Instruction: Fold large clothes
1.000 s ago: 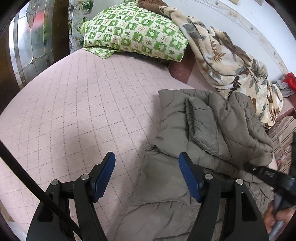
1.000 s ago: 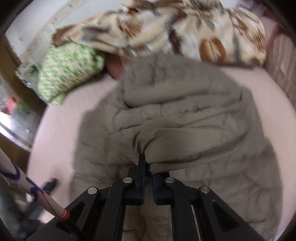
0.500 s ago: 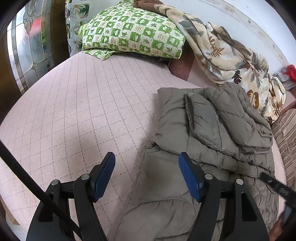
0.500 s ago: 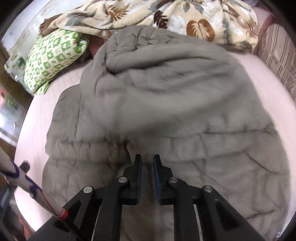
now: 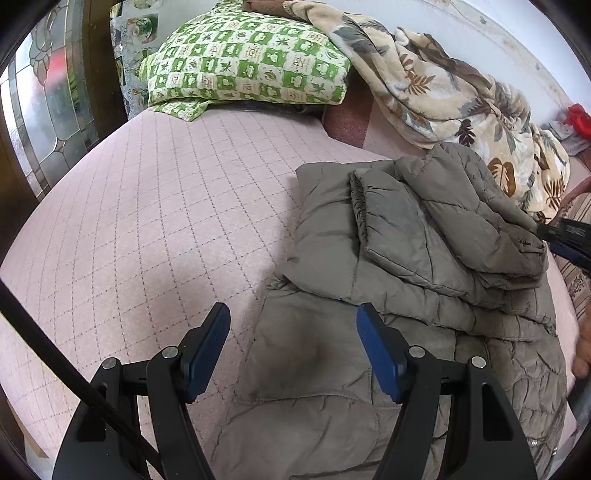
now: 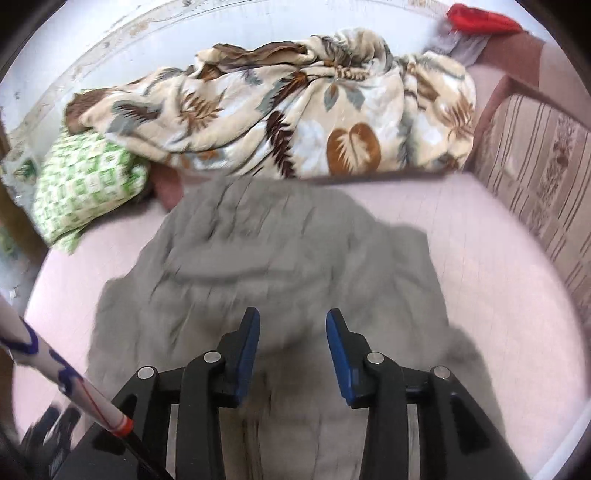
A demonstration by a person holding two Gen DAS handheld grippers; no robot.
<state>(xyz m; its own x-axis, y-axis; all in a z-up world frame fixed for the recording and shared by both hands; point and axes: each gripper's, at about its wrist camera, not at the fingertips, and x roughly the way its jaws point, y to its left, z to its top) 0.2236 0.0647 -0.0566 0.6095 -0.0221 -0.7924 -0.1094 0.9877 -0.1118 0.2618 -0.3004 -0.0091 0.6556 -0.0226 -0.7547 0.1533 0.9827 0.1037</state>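
A pink quilted bed (image 5: 155,229) is seen to fill most of both views, and everything else is carried on it. Along its far edge, against the wall, a leaf-patterned blanket (image 6: 295,118) is heaped, and a green-and-white checked pillow (image 5: 243,70) is laid at the far left corner, partly overlapped by that blanket. A striped upholstered panel (image 6: 539,184) is seen along the right edge of the bed, and a red cloth (image 6: 480,18) is bunched at the far right corner.

The grey quilted jacket (image 5: 388,280) is spread on the middle of the bed, nearer the right edge than the left, with its near hem reaching toward the front edge. Its upper part is folded back over the body, so that a sleeve and a padded flap are stacked on top in the left wrist view. In the right wrist view the jacket (image 6: 288,266) is blurred and its folds cannot be made out clearly.

The left gripper (image 5: 293,345) is held wide apart above the jacket's left border; its right finger is placed over the grey fabric and its left finger over bare pink bedding, and nothing is clasped between them. The right gripper (image 6: 292,343) is held moderately parted over the near middle of the jacket, with fabric seen in the gap but not pinched.
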